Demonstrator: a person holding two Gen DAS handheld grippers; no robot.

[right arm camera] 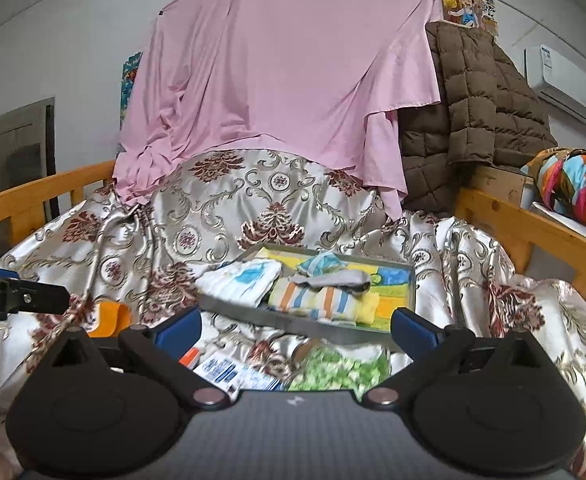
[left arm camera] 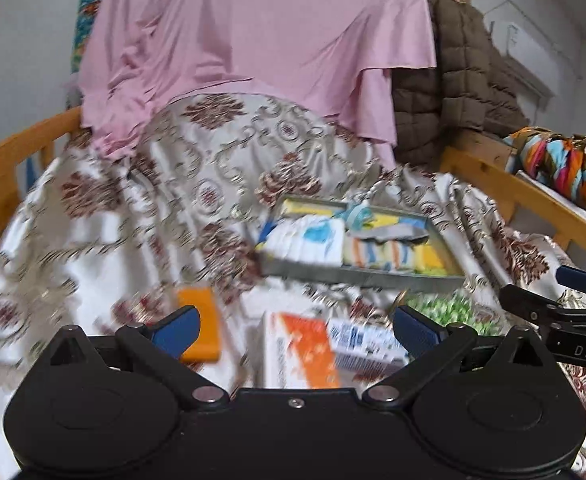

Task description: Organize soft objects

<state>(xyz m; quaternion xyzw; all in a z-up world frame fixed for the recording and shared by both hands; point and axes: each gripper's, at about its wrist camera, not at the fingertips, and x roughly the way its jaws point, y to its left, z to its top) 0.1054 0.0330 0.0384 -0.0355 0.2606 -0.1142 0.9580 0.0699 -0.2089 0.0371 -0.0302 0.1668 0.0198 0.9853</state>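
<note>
Holding: I keep both claws over a bed covered with a brocade bedspread (right arm camera: 221, 216); neither grips anything.
Left claw (left arm camera: 297, 330): fingers spread wide, empty, above an orange-and-white box (left arm camera: 297, 350) and a blue-and-white box (left arm camera: 367, 346); this view is blurred.
Right claw (right arm camera: 296, 330): fingers spread wide, empty, above a green-and-white packet (right arm camera: 339, 370).
Tray (right arm camera: 293, 322): grey, shallow, lying on the bedspread just beyond both claws.
Soft things: a folded white cloth with blue print (right arm camera: 241, 282), a striped orange-and-blue cloth (right arm camera: 317, 298) and a grey sock (right arm camera: 333, 280) lie in the tray on yellow cloths.
Orange block (left arm camera: 201, 324): on the bedspread, left of the boxes, outside the tray.
Backdrop: pink sheet (right arm camera: 285, 80) hanging behind, brown quilted jacket (right arm camera: 477, 116) to its right.
</note>
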